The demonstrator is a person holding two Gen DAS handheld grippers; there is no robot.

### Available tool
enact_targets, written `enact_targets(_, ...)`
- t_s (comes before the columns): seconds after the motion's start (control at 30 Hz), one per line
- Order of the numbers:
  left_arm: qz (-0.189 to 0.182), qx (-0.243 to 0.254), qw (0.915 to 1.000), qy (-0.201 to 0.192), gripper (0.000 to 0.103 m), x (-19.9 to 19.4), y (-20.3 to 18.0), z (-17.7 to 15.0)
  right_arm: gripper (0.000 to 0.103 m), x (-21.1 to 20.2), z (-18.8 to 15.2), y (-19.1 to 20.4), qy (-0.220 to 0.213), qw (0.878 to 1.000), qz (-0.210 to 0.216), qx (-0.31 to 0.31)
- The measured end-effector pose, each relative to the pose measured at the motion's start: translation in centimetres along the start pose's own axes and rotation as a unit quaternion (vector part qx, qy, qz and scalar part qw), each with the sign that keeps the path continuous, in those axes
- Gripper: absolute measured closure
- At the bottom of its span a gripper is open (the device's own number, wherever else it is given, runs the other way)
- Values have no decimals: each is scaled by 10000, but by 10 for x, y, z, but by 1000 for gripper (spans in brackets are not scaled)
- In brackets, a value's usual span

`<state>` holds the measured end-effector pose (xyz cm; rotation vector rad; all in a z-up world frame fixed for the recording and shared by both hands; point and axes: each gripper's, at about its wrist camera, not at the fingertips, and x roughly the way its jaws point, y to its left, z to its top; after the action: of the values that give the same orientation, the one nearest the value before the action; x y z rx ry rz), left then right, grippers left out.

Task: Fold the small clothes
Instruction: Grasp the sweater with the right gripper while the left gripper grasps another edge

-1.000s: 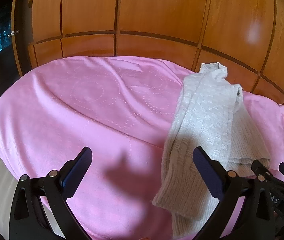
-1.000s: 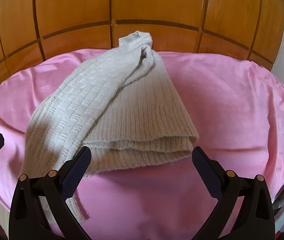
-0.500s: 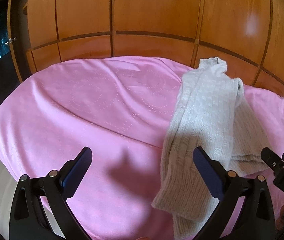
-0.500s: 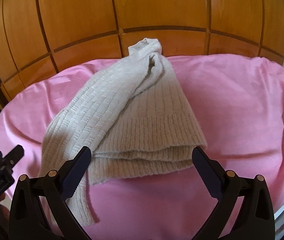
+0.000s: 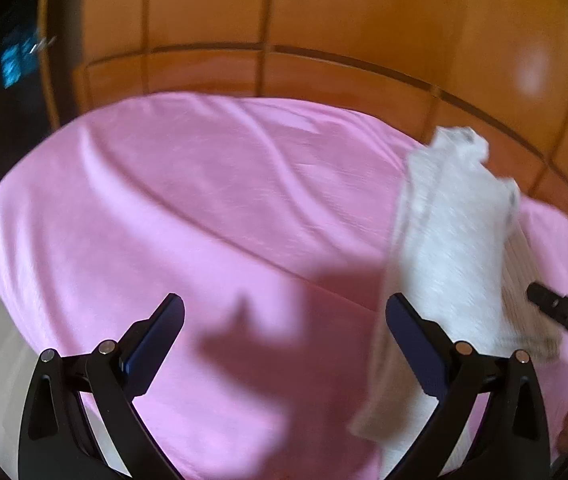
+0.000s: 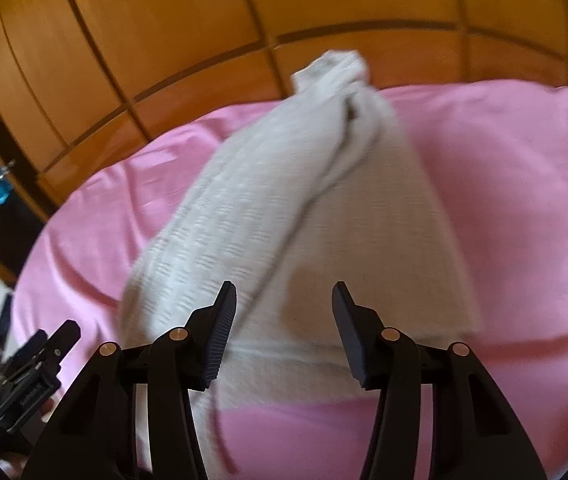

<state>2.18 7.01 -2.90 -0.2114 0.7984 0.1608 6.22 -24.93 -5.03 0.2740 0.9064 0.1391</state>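
knitted cream sweater (image 6: 303,220): soft, limp; grasp ribbed hem. right tongs (image 6: 284,308) closing, empty; left tongs (image 5: 284,320) released.

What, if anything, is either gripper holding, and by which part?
Nothing. The right gripper has just been closing over the knit garment's near hem, not yet pinching it. The left gripper stands open over bare pink sheet.

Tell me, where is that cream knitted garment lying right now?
The cream knitted garment lies on the pink bedspread, its far end toward the wooden panelling; the right tool straddles its near hem.
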Motion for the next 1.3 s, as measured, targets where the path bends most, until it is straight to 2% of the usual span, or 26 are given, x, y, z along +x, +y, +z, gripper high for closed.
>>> enact_targets(0.1,67,-205,9998,6,3,2,18,0,53,31,5,12,390,9991,144,-44)
enact_targets(0.13,100,-206,9997,13,3,4,21,-1,56,46,5,16,589,9978,311,-25)
enact_targets(0.17,140,-204,9997,39,3,5,25,-3,68,56,4,21,691,9969,357,-79)
enact_targets(0.2,147,-200,9997,73,3,7,25,-4,73,63,3,28,740,9966,274,-217)
enact_targets(0.23,143,-189,9996,142,3,9,26,-7,87,65,3,32,744,9965,257,-292)
enact_targets(0.27,127,-177,9996,173,3,11,26,-7,98,62,4,35,705,9966,320,-293)
enact_targets(0.37,-144,-65,9996,252,3,13,21,-8,98,27,15,43,283,9964,533,-601)
enact_targets(0.43,-457,48,9985,311,3,15,13,-7,98,-4,25,40,-156,9944,361,-977)
enact_targets(0.5,-687,185,9968,368,6,17,3,-8,98,-30,39,27,-591,9892,-139,-1337)
enact_targets(0.6,-964,575,9924,502,12,21,-21,-11,99,-64,69,-17,-1130,9724,-1334,-1544)
enact_targets(0.7,-1075,868,9881,670,26,28,-39,-15,99,-81,105,-82,-1400,9455,-2603,-1365)
enact_targets(0.77,-1115,1013,9849,859,32,39,-50,-16,99,-86,134,-141,-1388,9254,-3397,-944)
enact_targets(0.8,-1125,1025,9842,909,40,42,-53,-16,99,-87,147,-171,-1353,9156,-3723,-695)
enact_targets(0.83,-1222,1048,9814,1046,60,49,-58,-18,98,-87,155,-194,-1302,9105,-3897,-476)
enact_targets(0.87,-1296,1065,9790,1163,74,53,-60,-19,98,-84,161,-216,-1216,9084,-3994,-224)
enact_targets(0.9,-1368,1083,9760,1300,98,58,-64,-20,98,-80,166,-235,-1117,9085,-4027,-18)
enact_targets(0.93,-1428,1089,9744,1353,98,60,-65,-18,97,-75,171,-253,-1026,9080,-4059,175)
enact_targets(1.0,-1462,1163,9749,1210,98,57,-64,-6,74,-71,172,-275,-947,9137,-3916,532)
enact_targets(1.03,-1435,1187,9763,1104,98,55,-61,4,51,-73,170,-280,-1039,9124,-3896,703)
enact_targets(1.07,-1296,1169,9804,917,98,55,-54,22,38,-77,166,-279,-1167,9069,-3978,749)
enact_targets(1.1,-1132,1150,9840,753,98,55,-48,39,38,-78,163,-276,-1273,9034,-4023,762)
enact_targets(1.13,-846,1081,9893,489,98,57,-36,66,38,-80,158,-266,-1303,9119,-3816,759)
enact_targets(1.2,-371,829,9957,169,98,62,-13,108,38,-88,143,-247,-1243,9392,-3139,635)
enact_targets(1.23,-36,529,9986,-11,98,68,8,141,38,-90,135,-236,-1197,9480,-2897,556)
enact_targets(1.27,165,301,9994,-83,96,72,19,159,38,-89,126,-224,-1104,9588,-2574,469)
enact_targets(1.3,446,-32,9988,-192,84,74,34,182,38,-83,114,-206,-878,9745,-2036,356)
